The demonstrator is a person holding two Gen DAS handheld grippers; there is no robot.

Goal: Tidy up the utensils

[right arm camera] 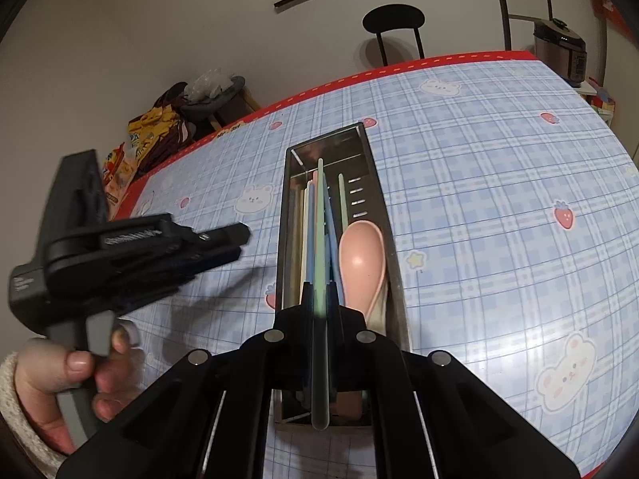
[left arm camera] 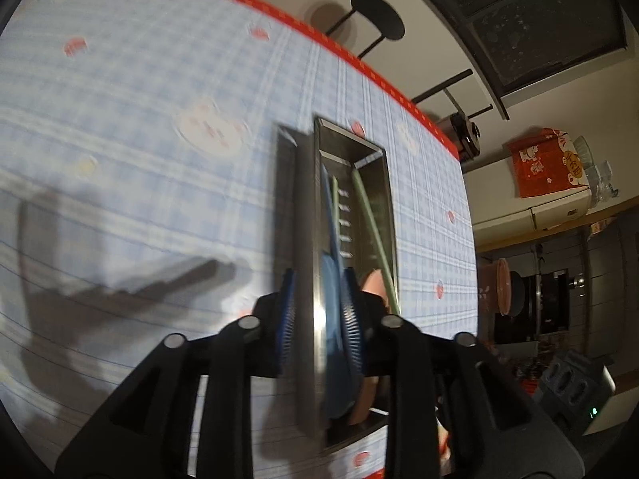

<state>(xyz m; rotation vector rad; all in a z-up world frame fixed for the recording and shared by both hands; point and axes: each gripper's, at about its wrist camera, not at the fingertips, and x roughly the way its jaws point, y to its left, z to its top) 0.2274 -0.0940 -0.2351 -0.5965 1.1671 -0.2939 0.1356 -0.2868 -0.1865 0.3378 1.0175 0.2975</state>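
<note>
A long metal tray (right arm camera: 377,183) lies in the middle of the tabletop (right arm camera: 499,207). Inside it are a pink spoon (right arm camera: 361,255), a blue utensil (left arm camera: 333,279) and some thin sticks, all lying along the tray.

The right gripper (right arm camera: 319,295) is just above the near end of the tray. Its jaws are closed tight on a green chopstick (right arm camera: 320,231), which points along the tray.

The left gripper (left arm camera: 319,311) has its jaws a little apart, one on each side of the tray's left wall; nothing is squeezed. A hand (right arm camera: 76,383) holds its handle.

The tabletop has a blue checked cloth with bears, strawberries and a red edge. Behind it are a black stool (right arm camera: 393,20), a pale wall, snack bags (right arm camera: 147,131) and a cooker (right arm camera: 561,52).
</note>
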